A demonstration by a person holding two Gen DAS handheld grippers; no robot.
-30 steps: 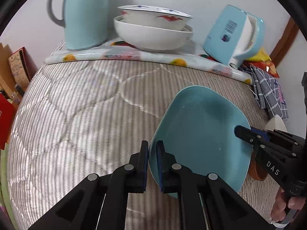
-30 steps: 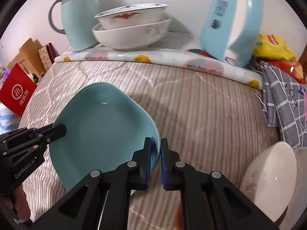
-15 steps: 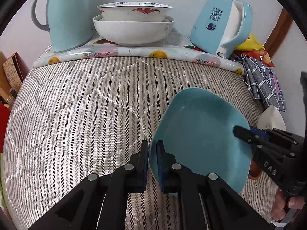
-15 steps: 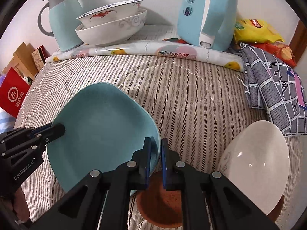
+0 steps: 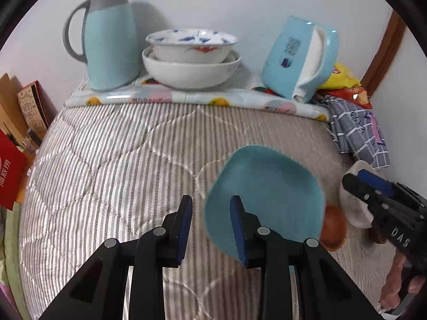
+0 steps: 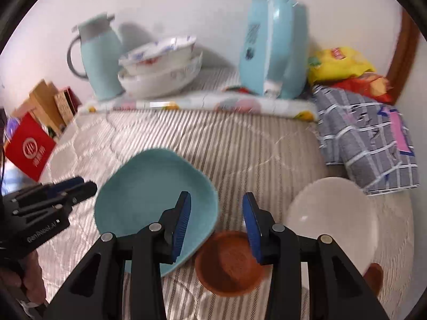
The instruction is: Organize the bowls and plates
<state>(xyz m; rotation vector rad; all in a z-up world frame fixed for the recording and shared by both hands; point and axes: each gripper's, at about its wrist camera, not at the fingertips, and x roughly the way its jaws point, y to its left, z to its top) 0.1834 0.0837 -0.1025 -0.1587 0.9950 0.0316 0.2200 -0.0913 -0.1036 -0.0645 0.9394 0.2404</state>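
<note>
A teal plate [image 5: 269, 194] lies on the striped quilt, also in the right wrist view [image 6: 149, 194], its right edge over a small brown bowl [image 6: 229, 264]. My left gripper [image 5: 210, 226] is open, its right finger in front of the plate's left rim. My right gripper [image 6: 216, 224] is open above the brown bowl, beside the plate's right edge. A white plate [image 6: 336, 218] lies tilted at the right, on another brown dish [image 6: 375, 280]. Two stacked white bowls [image 5: 190, 58] stand at the back.
A teal thermos jug [image 5: 109, 37] and a teal kettle [image 5: 301, 58] flank the stacked bowls on a fruit-print mat [image 5: 186, 98]. A checked cloth [image 6: 365, 138] and snack bags [image 6: 344, 69] lie at the right. Boxes and a red bag [image 6: 29, 146] stand off the left edge.
Both grippers have let go of the teal plate and opened. The plate now rests on the quilt against the brown bowl, and both grippers have drawn back slightly.
</note>
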